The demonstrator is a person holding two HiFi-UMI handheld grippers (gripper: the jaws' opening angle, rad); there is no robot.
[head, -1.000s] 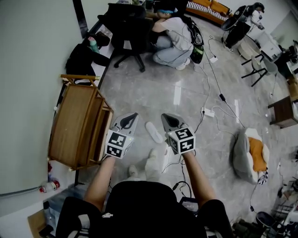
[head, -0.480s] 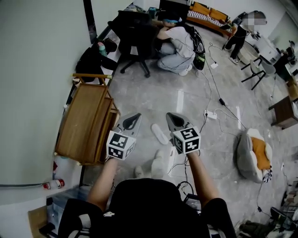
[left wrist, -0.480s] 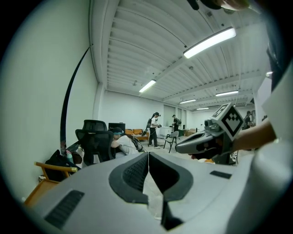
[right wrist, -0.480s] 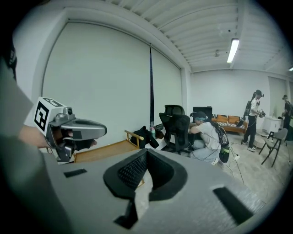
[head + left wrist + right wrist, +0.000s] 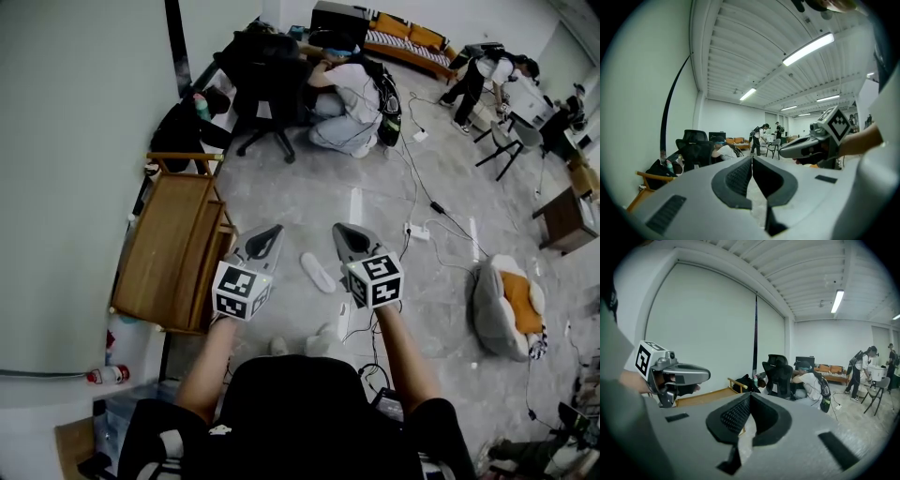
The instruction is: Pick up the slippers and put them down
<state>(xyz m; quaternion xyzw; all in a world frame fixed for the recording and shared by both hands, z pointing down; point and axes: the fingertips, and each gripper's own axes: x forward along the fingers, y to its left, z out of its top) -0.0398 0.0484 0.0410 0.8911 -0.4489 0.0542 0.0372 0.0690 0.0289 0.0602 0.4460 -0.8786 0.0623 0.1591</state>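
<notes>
tongs: 2 – left tongs [image 5: 270,232] and right tongs [image 5: 340,232], both pinched shut, nothing in either | slippers: only 1 white slipper [image 5: 317,272] I can spot, lying on the floor [image 5: 375,192], below and between them

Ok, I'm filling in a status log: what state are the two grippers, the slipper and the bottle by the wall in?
left gripper: shut, empty, held above the floor.
right gripper: shut, empty, held above the floor.
slipper: lying flat on the floor, not gripped.
bottle: lying on its side.
</notes>
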